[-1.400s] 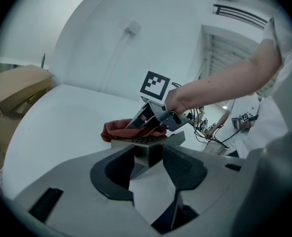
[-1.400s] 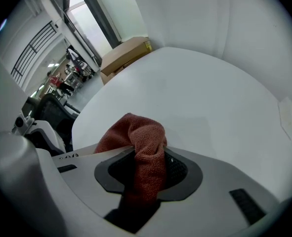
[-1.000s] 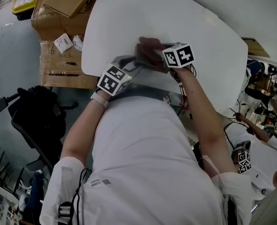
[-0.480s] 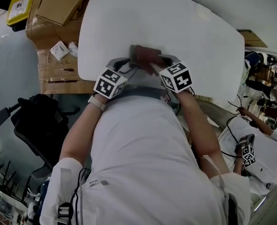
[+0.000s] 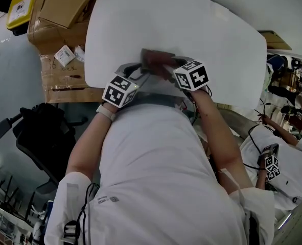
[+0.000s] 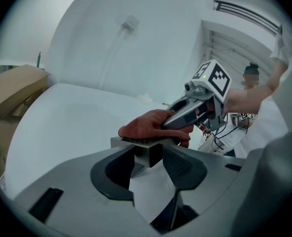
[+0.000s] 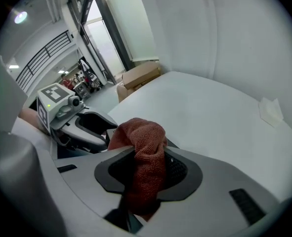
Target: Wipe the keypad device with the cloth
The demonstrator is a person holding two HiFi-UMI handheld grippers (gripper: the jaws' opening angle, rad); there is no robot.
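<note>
The keypad device (image 6: 145, 146) is a flat grey slab held just above the white table (image 5: 212, 40), near its front edge. My left gripper (image 6: 149, 157) is shut on the device's near end. A rust-red cloth (image 7: 145, 154) is bunched between the jaws of my right gripper (image 7: 146, 169), which is shut on it. The cloth (image 6: 148, 125) lies pressed on the device's top face. In the head view the cloth (image 5: 156, 60) covers most of the device, with my left gripper (image 5: 136, 71) at its left and my right gripper (image 5: 172, 68) at its right.
Cardboard boxes (image 5: 64, 14) and a yellow bin (image 5: 22, 4) stand off the table's left side. A black office chair (image 5: 36, 124) is on the floor at left. Another person (image 5: 278, 157) with a marker cube works at right. A small paper scrap (image 7: 271, 110) lies on the table.
The head view shifted, so the table sits further left in the picture. My right gripper with the cloth slid toward me over the device, then slightly back away. The left gripper stayed shut on the device.
</note>
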